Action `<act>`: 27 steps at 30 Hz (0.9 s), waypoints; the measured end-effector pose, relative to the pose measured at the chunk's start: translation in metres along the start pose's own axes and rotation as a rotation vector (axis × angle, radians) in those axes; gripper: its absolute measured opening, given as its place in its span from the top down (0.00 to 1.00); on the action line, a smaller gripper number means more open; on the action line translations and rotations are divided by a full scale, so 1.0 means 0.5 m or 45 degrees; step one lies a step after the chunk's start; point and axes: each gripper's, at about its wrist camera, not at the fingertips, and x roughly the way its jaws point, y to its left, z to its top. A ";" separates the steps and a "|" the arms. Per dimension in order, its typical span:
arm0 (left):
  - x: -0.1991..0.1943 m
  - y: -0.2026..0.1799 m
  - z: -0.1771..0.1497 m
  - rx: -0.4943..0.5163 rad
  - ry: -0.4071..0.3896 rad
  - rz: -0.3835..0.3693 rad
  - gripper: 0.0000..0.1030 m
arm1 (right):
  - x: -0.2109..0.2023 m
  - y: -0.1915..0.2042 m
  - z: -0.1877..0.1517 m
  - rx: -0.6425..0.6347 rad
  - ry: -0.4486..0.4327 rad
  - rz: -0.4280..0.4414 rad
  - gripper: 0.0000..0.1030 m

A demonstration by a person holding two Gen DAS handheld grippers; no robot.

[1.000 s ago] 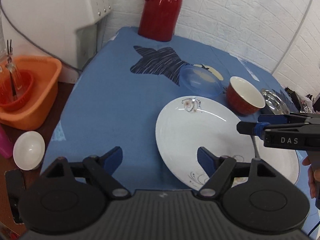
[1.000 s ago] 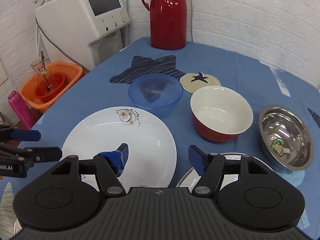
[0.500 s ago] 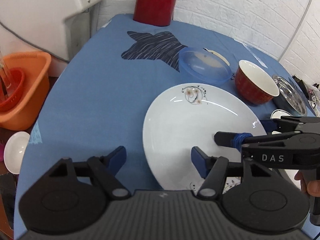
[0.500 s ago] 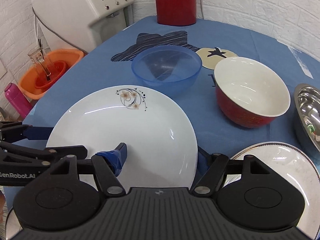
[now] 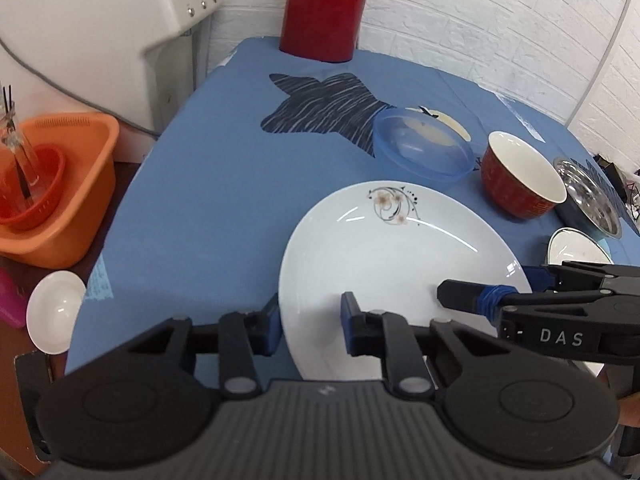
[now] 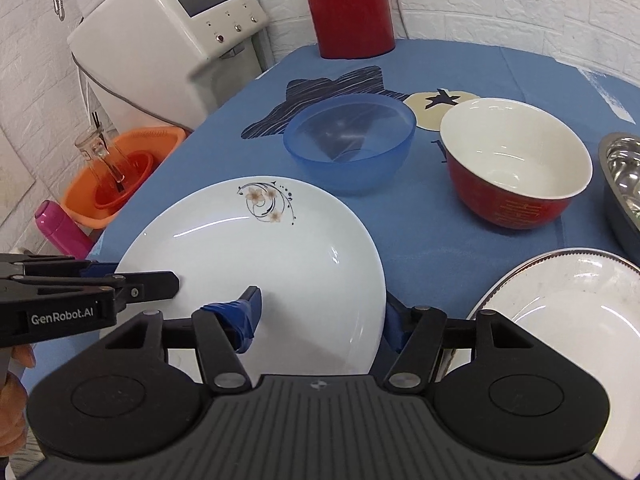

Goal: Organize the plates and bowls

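White floral plate (image 5: pixel 384 256) straddled on opposite rims by left gripper (image 5: pixel 310 320) and right gripper (image 6: pixel 320 316), both parted, not clamped, beside blue bowl (image 6: pixel 348 146).

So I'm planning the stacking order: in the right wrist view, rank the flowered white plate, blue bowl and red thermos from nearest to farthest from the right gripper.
1. flowered white plate, its rim between the right gripper fingers.
2. blue bowl, beyond the plate, mid-table.
3. red thermos, at the table's far edge.
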 end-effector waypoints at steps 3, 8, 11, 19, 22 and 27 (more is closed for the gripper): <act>-0.002 -0.002 0.001 0.011 -0.016 0.028 0.84 | 0.000 0.011 -0.001 -0.009 0.011 0.002 0.52; 0.009 0.017 -0.006 -0.030 0.006 -0.019 0.84 | 0.007 0.027 -0.004 -0.114 0.002 -0.039 0.49; 0.008 0.020 -0.011 -0.024 0.006 -0.042 0.83 | 0.012 0.034 -0.004 -0.178 0.012 -0.053 0.47; 0.009 0.008 -0.025 0.004 -0.019 -0.054 0.66 | 0.010 0.028 -0.009 -0.194 0.015 -0.060 0.40; 0.009 0.004 -0.027 0.002 -0.033 -0.026 0.75 | 0.007 0.036 -0.017 -0.219 0.007 -0.036 0.45; 0.007 0.007 -0.017 -0.037 -0.027 -0.019 0.84 | 0.000 0.029 -0.020 -0.180 -0.028 -0.054 0.56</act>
